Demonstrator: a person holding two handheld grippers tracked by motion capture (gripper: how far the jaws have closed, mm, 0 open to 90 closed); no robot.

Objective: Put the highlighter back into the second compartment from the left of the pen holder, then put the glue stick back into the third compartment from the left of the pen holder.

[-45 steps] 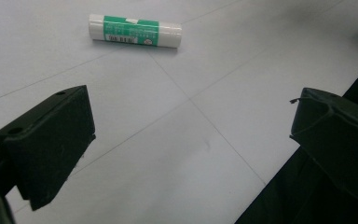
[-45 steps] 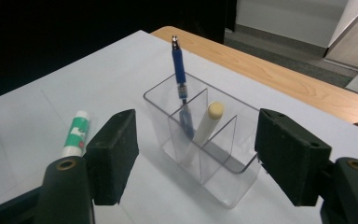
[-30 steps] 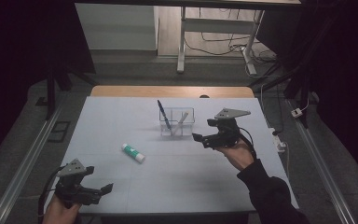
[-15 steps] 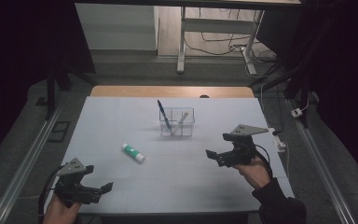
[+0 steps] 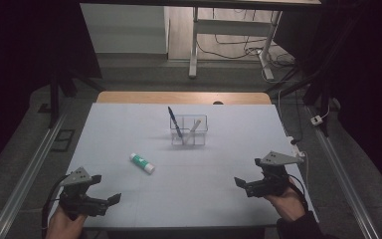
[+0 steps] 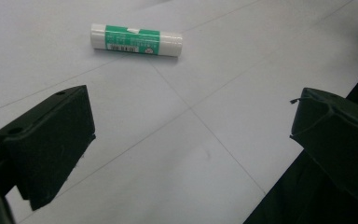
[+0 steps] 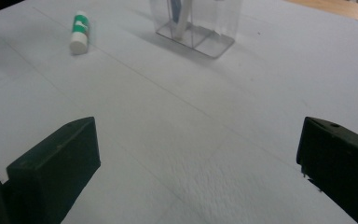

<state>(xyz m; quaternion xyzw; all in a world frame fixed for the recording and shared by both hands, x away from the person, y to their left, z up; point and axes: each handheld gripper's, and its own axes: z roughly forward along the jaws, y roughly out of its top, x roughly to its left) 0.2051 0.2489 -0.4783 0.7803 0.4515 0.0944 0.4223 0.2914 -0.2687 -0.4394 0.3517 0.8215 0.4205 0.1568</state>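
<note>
A green and white glue stick (image 5: 142, 163) lies on its side on the white table (image 5: 219, 149), left of centre; it also lies ahead of my left jaws (image 6: 136, 39) and far off to the left (image 7: 79, 32) in the right gripper view. A clear plastic holder (image 5: 189, 130) stands behind it with a blue pen (image 5: 174, 121) and a white stick (image 5: 194, 127) leaning inside. The holder's base (image 7: 197, 28) is ahead of my right jaws. My left gripper (image 5: 110, 201) is open at the front left corner. My right gripper (image 5: 242, 185) is open at the front right, empty.
A wooden strip (image 5: 179, 97) runs along the table's far edge. Metal rails (image 5: 27, 174) flank the table on both sides. Desk legs and cables (image 5: 258, 50) lie on the floor beyond. A white cable (image 5: 303, 159) trails at the table's right edge.
My right gripper has pulled back from beside the holder toward the front right corner of the table. The left gripper has stayed where it was.
</note>
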